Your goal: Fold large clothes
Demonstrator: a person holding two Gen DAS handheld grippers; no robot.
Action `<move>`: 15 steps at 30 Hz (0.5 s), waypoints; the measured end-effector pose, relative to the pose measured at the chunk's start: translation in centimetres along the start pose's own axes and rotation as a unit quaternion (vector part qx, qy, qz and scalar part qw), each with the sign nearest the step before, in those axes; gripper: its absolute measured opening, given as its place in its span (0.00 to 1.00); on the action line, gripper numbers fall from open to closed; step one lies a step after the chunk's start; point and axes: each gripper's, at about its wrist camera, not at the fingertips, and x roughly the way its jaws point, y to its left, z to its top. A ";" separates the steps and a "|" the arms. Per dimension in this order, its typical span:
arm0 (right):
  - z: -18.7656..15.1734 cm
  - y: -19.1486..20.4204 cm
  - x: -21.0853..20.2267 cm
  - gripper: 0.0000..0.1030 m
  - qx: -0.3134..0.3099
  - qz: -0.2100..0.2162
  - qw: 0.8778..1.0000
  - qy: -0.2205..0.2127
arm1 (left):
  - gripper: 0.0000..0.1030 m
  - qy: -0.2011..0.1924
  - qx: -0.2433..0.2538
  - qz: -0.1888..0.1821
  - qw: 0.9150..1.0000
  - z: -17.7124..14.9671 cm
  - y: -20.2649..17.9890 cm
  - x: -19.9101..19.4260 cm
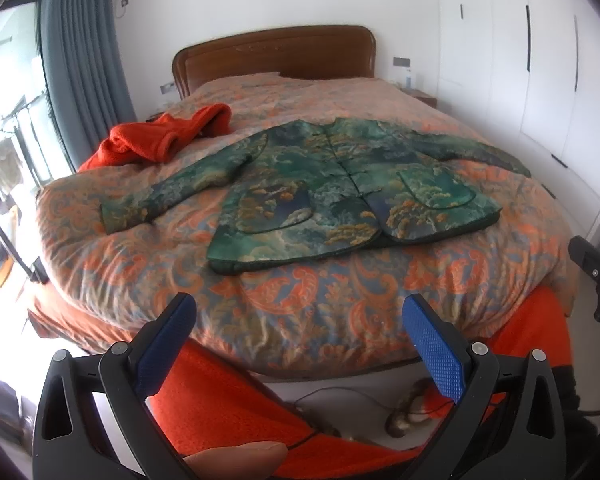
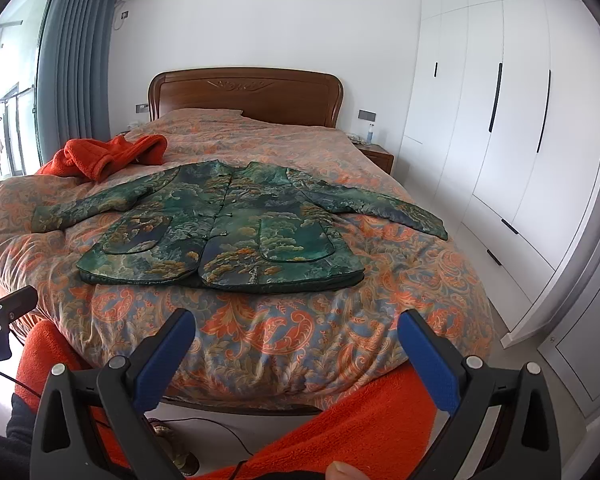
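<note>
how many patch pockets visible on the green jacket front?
2. One pocket sits on the camera-left panel of the green jacket, low near the hem; the other pocket is on the camera-right panel, also low. Both fully in view; none seem hidden.

A home bedroom; a wooden-headboard bed [image 2: 246,94], white wardrobes [image 2: 500,100], grey curtain [image 2: 74,64].

The left gripper [image 1: 300,320] has two black plastic arms with triangular cut-outs and round silver pivot pins. Each arm carries a blue pad [image 1: 434,350] with a fine diamond-knurled face. The right gripper [image 2: 296,336] is of identical build: black arms, silver pins, blue textured pads [image 2: 428,360]. A thin black cable [image 2: 228,436] runs beneath it. The person wears a bright orange fleece garment [image 2: 360,428] of coarse, nubbly texture.
</note>
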 end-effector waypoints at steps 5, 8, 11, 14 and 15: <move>0.0 0.1 0.0 1.00 0.002 -0.001 1.000 0.001 | 1.00 0.002 0.000 -0.001 1.000 0.0 -0.1 -0.1; -0.1 0.0 0.1 1.00 0.002 0.001 1.000 0.002 | 1.00 0.004 0.001 -0.002 1.000 0.3 -0.1 -0.1; -0.1 0.2 0.2 1.00 0.000 0.005 1.000 0.005 | 1.00 0.003 0.001 -0.001 1.000 0.2 -0.1 -0.1; -0.2 0.2 0.2 1.00 -0.001 0.007 1.000 0.005 | 1.00 0.003 0.000 -0.001 1.000 0.3 -0.1 -0.1; -0.2 0.2 0.2 1.00 -0.001 0.007 1.000 0.004 | 1.00 0.003 0.000 -0.001 1.000 0.3 -0.1 -0.1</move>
